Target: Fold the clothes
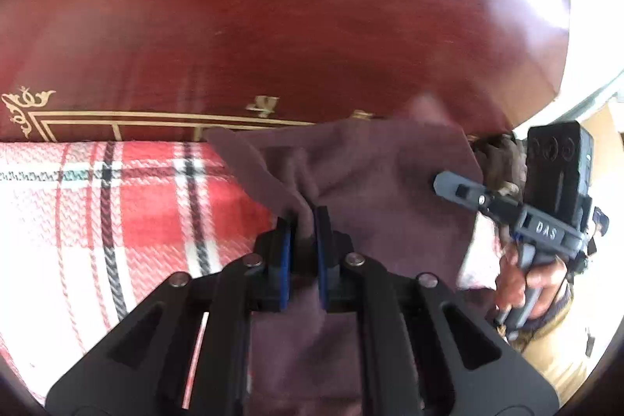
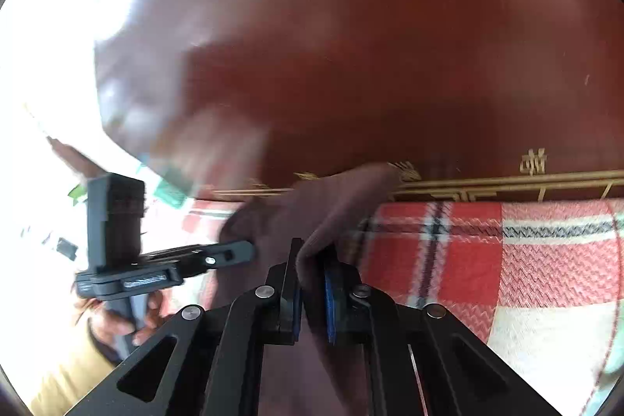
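Both tongs, left (image 1: 303, 221) and right (image 2: 312, 252), are clamped on the maroon cloth (image 1: 370, 174), lifted over the plaid blanket (image 1: 117, 205). Keep the held edge taut and level before laying it down.

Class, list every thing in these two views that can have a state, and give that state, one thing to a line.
Left gripper: shut on the maroon cloth.
Right gripper: shut on the maroon cloth.
Maroon cloth: bunched, pinched by both grippers, lifted off the checked blanket.
Checked blanket: spread flat.
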`<state>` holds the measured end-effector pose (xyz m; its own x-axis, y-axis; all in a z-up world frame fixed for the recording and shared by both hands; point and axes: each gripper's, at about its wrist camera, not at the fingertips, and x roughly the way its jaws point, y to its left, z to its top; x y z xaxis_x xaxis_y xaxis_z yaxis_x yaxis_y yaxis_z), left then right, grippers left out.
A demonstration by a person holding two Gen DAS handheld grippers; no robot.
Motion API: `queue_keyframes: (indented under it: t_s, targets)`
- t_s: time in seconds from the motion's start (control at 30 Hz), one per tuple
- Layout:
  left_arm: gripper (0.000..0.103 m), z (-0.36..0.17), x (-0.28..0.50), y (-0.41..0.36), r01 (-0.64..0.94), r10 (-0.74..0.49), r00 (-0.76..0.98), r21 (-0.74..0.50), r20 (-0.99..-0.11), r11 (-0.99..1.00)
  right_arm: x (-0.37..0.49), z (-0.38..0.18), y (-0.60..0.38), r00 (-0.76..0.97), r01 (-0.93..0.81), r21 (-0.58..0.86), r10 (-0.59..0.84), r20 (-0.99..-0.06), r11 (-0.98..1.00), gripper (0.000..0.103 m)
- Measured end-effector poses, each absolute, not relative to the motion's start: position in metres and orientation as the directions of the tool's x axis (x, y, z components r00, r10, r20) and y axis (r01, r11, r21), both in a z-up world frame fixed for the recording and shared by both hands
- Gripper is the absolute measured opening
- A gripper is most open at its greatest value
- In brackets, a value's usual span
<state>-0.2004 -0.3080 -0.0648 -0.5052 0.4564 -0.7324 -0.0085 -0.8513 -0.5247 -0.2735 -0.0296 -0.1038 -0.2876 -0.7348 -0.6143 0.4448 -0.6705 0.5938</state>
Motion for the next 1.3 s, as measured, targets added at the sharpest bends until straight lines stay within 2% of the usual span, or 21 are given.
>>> queue_keyframes:
  t_s: [0.17, 0.37, 0.4, 0.43, 0.47, 0.53, 0.57, 0.6, 0.67, 0.83, 0.9, 0.93, 0.97, 1.03, 1.17, 1.27, 1.3]
  targets:
    - [0.012, -0.034, -0.161, -0.298, -0.159, 0.521, -0.519, -0.522, -0.678, -0.838, -0.240, -0.071, -0.025, -0.280, 0.551, 0.564, -0.772, -0.570, -0.616, 0.008]
    - [0.012, -0.020, -0.122, -0.289, -0.241, 0.542, -0.506, -0.493, -0.671, -0.836, -0.206, -0.064, -0.035, -0.242, 0.624, 0.487, -0.743, -0.624, -0.611, 0.007]
    - [0.012, -0.020, -0.122, -0.288, -0.241, 0.530, -0.504, -0.478, -0.682, -0.845, -0.205, -0.068, -0.036, -0.249, 0.614, 0.465, -0.716, -0.653, -0.638, 0.011]
    - [0.012, -0.022, -0.121, -0.287, -0.236, 0.514, -0.503, -0.462, -0.695, -0.855, -0.206, -0.073, -0.036, -0.250, 0.599, 0.459, -0.698, -0.671, -0.656, 0.027]
    - [0.015, -0.022, -0.122, -0.289, -0.222, 0.495, -0.508, -0.448, -0.705, -0.866, -0.207, -0.077, -0.035, -0.255, 0.582, 0.452, -0.679, -0.688, -0.676, 0.036]
    - [0.048, -0.020, -0.124, -0.295, -0.182, 0.464, -0.526, -0.439, -0.712, -0.880, -0.213, -0.081, -0.031, -0.308, 0.542, 0.425, -0.642, -0.702, -0.725, 0.063]
    - [0.075, -0.018, -0.125, -0.301, -0.158, 0.451, -0.545, -0.442, -0.706, -0.883, -0.216, -0.082, -0.029, -0.333, 0.524, 0.415, -0.627, -0.704, -0.744, 0.068]
    - [0.083, -0.016, -0.126, -0.306, -0.134, 0.421, -0.580, -0.429, -0.697, -0.893, -0.222, -0.084, -0.024, -0.347, 0.500, 0.424, -0.623, -0.701, -0.755, 0.073]
    - [0.083, -0.017, -0.135, -0.314, -0.092, 0.375, -0.607, -0.406, -0.701, -0.909, -0.239, -0.091, -0.016, -0.355, 0.436, 0.459, -0.617, -0.703, -0.774, 0.083]
    - [0.083, -0.045, -0.178, -0.324, 0.017, 0.361, -0.564, -0.447, -0.743, -0.894, -0.282, -0.122, -0.012, -0.338, 0.292, 0.561, -0.632, -0.697, -0.775, 0.088]
    - [0.083, -0.061, -0.196, -0.328, 0.049, 0.386, -0.536, -0.484, -0.751, -0.874, -0.290, -0.129, -0.023, -0.320, 0.283, 0.563, -0.630, -0.708, -0.777, 0.091]
    - [0.083, -0.067, -0.202, -0.330, 0.057, 0.387, -0.528, -0.486, -0.756, -0.872, -0.291, -0.128, -0.030, -0.318, 0.310, 0.563, -0.641, -0.698, -0.766, 0.099]
    - [0.083, -0.071, -0.204, -0.330, 0.062, 0.384, -0.523, -0.483, -0.761, -0.873, -0.291, -0.128, -0.036, -0.313, 0.336, 0.567, -0.657, -0.686, -0.752, 0.102]
    - [0.083, -0.078, -0.209, -0.331, 0.065, 0.392, -0.523, -0.493, -0.757, -0.867, -0.290, -0.129, -0.044, -0.273, 0.383, 0.610, -0.716, -0.643, -0.694, 0.102]
    - [0.083, -0.078, -0.220, -0.337, 0.048, 0.430, -0.534, -0.534, -0.728, -0.844, -0.288, -0.133, -0.069, -0.252, 0.444, 0.516, -0.655, -0.713, -0.733, 0.103]
    - [0.083, -0.079, -0.225, -0.336, 0.033, 0.454, -0.535, -0.555, -0.712, -0.831, -0.290, -0.133, -0.069, -0.241, 0.438, 0.521, -0.654, -0.717, -0.732, 0.103]
    - [0.077, -0.080, -0.226, -0.336, 0.036, 0.454, -0.534, -0.556, -0.713, -0.831, -0.291, -0.133, -0.067, -0.237, 0.433, 0.532, -0.661, -0.712, -0.728, 0.103]
